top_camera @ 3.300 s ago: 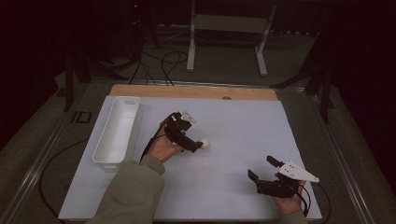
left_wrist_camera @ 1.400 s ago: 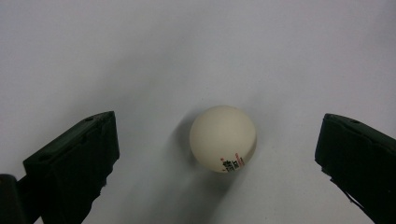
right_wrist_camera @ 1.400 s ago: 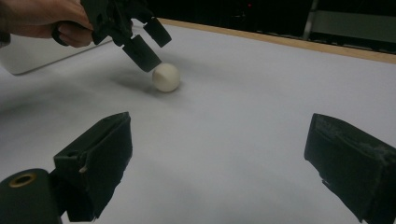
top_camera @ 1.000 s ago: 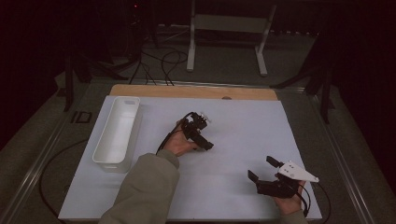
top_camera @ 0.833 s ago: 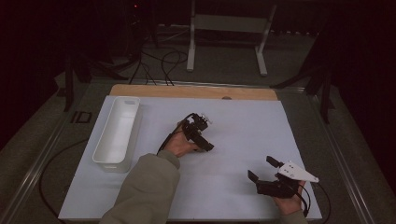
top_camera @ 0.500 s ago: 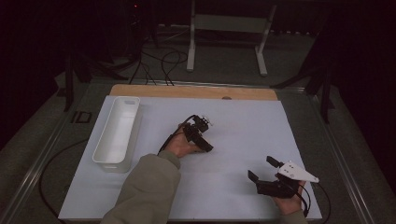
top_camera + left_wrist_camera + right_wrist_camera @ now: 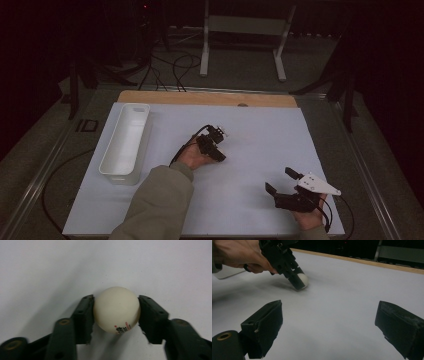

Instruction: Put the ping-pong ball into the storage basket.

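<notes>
High view, left to right. Bin (image 7: pixel 125 142): white, long and narrow, on the left part of the table (image 7: pixel 260 130), its long side running away from the person. Nothing can be made out inside it, though the light is dim.

Left gripper (image 7: pixel 218 136): near the table's middle, well right of the bin, held in the left hand (image 7: pixel 192 157), with an olive sleeve (image 7: pixel 157 205) coming in from the bottom edge. A black cable loops from it back toward the hand. The ball is hard to pick out from here.

Right gripper (image 7: pixel 279 181): near the table's front right corner, well apart from the left gripper. A grey three-cornered plate sits on top; the right hand (image 7: pixel 307 217) holds it from below.

Left gripper view. Ball (image 7: pixel 116 310): off-white, with small red and dark print low on its near side. It sits between the two black jaws, which touch it on either side, so the gripper is clenched on the ball. White table surface lies behind and below.

Right gripper view. The left hand and its gripper show at upper left, tilted down, with the ball (image 7: pixel 302 280) at the tips, at or just above the table; which cannot be told. The right gripper's own jaws stand wide apart, with bare table between them.
</notes>
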Motion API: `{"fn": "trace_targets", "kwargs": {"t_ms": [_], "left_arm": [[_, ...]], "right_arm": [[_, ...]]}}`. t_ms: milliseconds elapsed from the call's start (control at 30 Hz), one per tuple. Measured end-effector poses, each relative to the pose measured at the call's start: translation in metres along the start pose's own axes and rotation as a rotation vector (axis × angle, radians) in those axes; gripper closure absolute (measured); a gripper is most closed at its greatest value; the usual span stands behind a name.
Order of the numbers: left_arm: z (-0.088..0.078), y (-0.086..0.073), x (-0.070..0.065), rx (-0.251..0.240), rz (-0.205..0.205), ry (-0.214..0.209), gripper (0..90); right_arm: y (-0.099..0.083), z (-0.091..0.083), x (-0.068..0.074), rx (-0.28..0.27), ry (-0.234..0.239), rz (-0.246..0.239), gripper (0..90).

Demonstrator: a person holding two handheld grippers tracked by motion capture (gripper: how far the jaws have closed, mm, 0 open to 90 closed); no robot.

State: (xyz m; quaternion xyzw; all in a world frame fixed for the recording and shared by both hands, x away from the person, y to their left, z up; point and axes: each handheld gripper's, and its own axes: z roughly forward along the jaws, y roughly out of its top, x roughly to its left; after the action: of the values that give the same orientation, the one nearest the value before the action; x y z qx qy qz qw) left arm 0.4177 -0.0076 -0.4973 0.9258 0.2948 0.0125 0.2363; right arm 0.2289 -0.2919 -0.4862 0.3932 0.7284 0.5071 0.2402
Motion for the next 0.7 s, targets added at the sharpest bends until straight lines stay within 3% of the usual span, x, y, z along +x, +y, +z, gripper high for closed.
{"fn": "trace_targets", "kwargs": {"t_ms": [233,700], "left_arm": [[-0.0003,0.0000,0.0001,0.002,0.000,-0.004,51.2],[-0.0099,0.0011,0.0001,-0.043,-0.016,0.002,51.2]], "right_arm": [[-0.0006,0.0010,-0.0002,0.003,0.000,-0.001,7.2],[-0.0032,0.0045,-0.0014,0.004,-0.014,-0.010,7.3]]}}
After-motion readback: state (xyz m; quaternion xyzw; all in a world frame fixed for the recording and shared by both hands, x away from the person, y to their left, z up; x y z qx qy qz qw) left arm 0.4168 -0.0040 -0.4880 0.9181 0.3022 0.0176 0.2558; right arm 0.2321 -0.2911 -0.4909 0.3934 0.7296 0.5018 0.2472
